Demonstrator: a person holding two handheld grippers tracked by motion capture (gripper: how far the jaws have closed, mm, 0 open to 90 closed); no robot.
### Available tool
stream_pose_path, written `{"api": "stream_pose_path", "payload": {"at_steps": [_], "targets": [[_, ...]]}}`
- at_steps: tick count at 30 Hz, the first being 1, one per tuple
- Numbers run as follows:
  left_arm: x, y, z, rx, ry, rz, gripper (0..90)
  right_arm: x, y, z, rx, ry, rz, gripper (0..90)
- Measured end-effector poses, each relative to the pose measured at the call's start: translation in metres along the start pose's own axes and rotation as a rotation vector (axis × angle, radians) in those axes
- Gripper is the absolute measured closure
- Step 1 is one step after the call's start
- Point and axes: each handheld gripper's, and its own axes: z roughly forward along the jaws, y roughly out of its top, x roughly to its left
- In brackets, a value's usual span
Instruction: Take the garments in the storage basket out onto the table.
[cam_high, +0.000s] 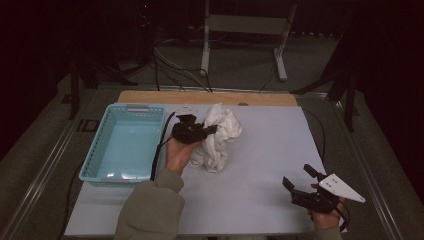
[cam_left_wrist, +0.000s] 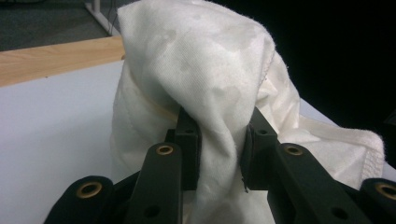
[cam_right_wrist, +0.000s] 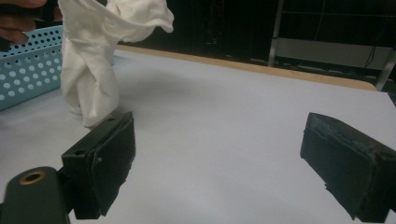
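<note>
A crumpled white cloth (cam_high: 220, 137) hangs bunched above the white table top, its lower end touching the surface. My left gripper (cam_high: 212, 130) is shut on a fold of it; in the left gripper view the cloth (cam_left_wrist: 210, 93) is pinched between both black jaws, midway at the left gripper (cam_left_wrist: 219, 140). The cloth (cam_right_wrist: 98, 60) also stands at the upper left of the right gripper view. My right gripper (cam_high: 296, 180) rests near the table's front right corner, open, with nothing between the right gripper's (cam_right_wrist: 219, 163) jaws.
A light blue perforated basket (cam_high: 95, 160) sits at the left of the table, close beside the left hand; its wall (cam_right_wrist: 28, 70) is in the right gripper view. A wooden strip (cam_high: 210, 97) runs along the far edge. A metal stand (cam_high: 245, 30) is on the floor beyond.
</note>
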Motion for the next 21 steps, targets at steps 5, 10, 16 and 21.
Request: {"api": "stream_pose_path", "payload": {"at_steps": [5, 10, 16, 21], "targets": [[-0.001, -0.003, 0.004, 0.009, 0.000, 0.003, 73.1, -0.001, 0.000, 0.000, -0.001, -0.002, 0.002, 10.4], [-0.002, -0.005, 0.007, 0.018, 0.001, 0.003, 73.0, -0.001, 0.000, 0.000, 0.000, -0.002, 0.001, 10.4], [-0.003, -0.009, 0.011, 0.030, -0.002, 0.006, 72.5, -0.001, 0.000, 0.000, -0.001, -0.003, 0.002, 10.4], [-0.005, -0.011, 0.014, 0.039, -0.006, 0.005, 72.0, 0.000, 0.000, 0.000, 0.000, -0.002, 0.001, 10.4]]}}
